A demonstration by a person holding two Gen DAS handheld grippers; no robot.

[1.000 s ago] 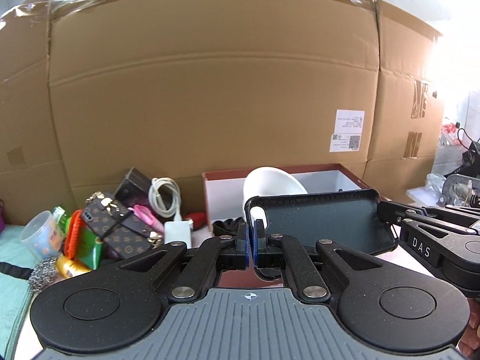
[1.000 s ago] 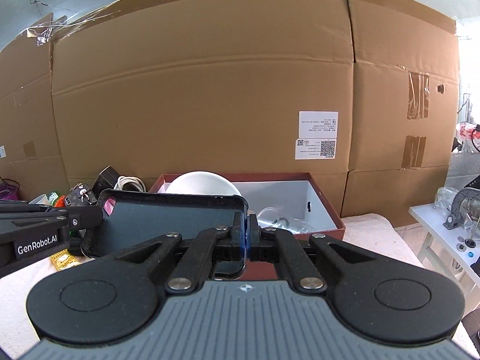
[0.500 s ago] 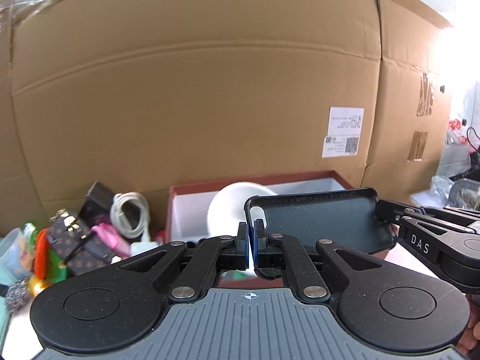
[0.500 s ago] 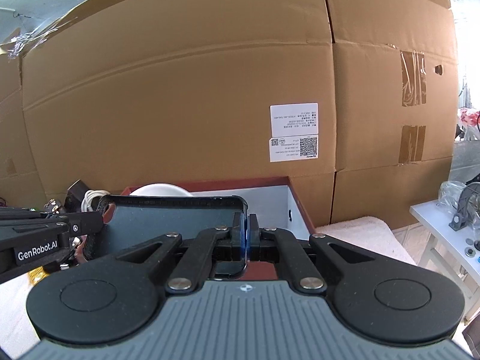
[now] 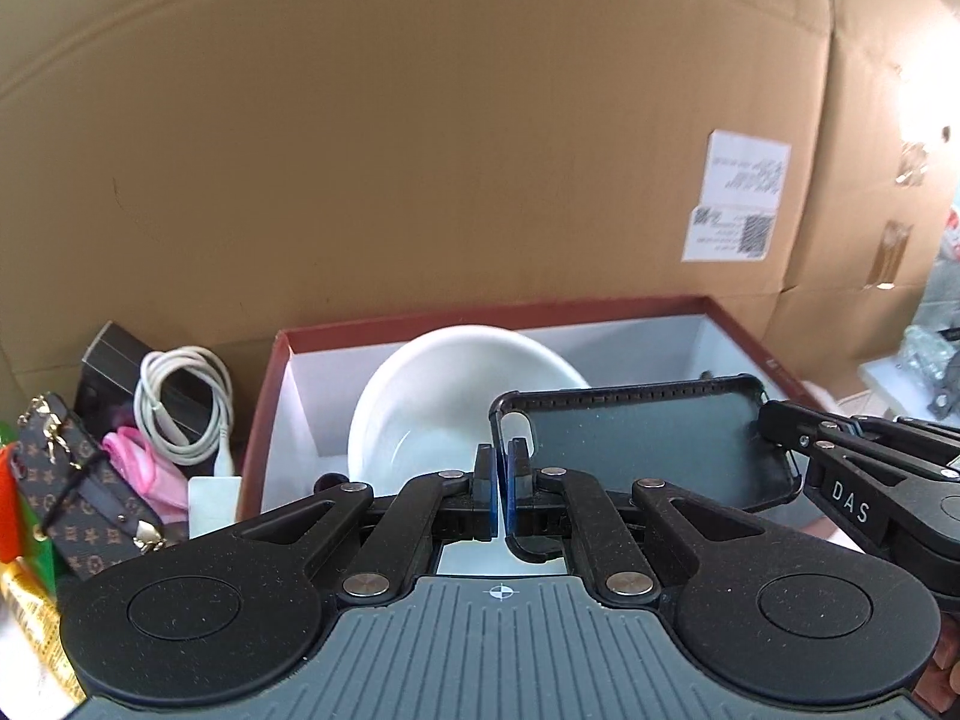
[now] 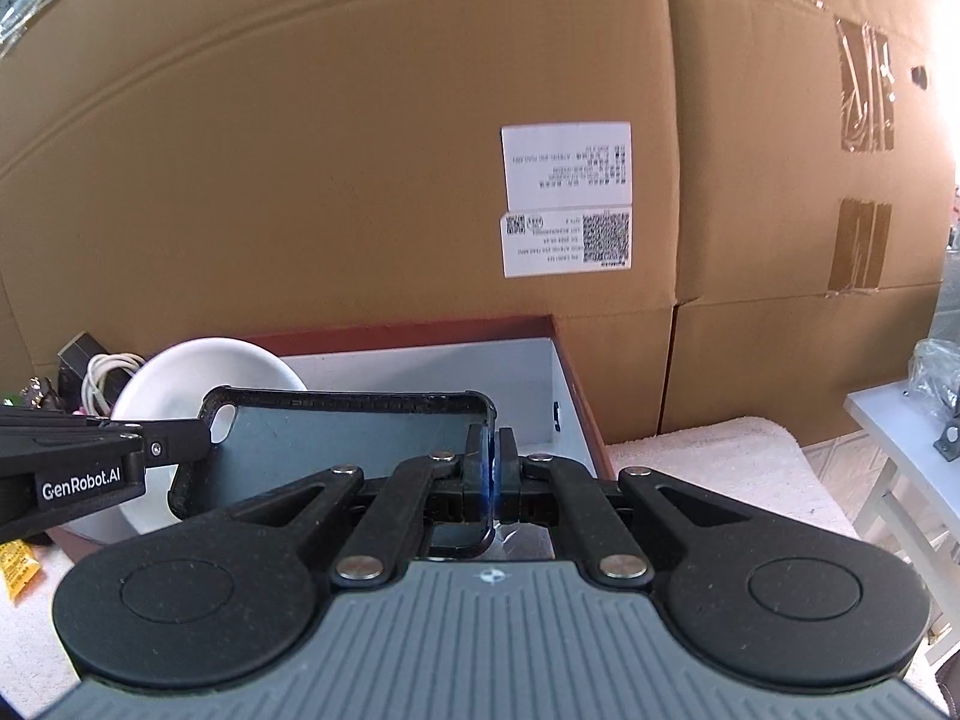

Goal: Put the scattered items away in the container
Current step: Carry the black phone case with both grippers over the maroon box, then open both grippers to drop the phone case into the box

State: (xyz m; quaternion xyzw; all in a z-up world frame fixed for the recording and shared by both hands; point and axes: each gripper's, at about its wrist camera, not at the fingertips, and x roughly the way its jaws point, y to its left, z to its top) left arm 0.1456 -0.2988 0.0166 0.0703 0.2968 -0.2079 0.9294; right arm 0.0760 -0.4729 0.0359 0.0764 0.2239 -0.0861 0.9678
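Observation:
A black phone case (image 5: 648, 450) hangs flat above the red box (image 5: 264, 396) with white inside walls. My left gripper (image 5: 501, 480) is shut on its left end, near the camera cutout. My right gripper (image 6: 492, 468) is shut on its right end; the case also shows in the right wrist view (image 6: 342, 444). A white bowl (image 5: 432, 396) lies tilted inside the box, behind the case. The box also shows in the right wrist view (image 6: 576, 396).
Left of the box lie a coiled white cable (image 5: 180, 402), a brown monogram pouch (image 5: 66, 486), a pink item (image 5: 144, 462), a white charger block (image 5: 213, 504) and a gold packet (image 5: 30, 630). A tall cardboard wall (image 5: 420, 150) stands close behind. A white side table (image 6: 900, 432) stands at right.
Both grippers have carried the phone case forward and right, closer to the cardboard wall. It now hangs over the box, where before it was in front of it.

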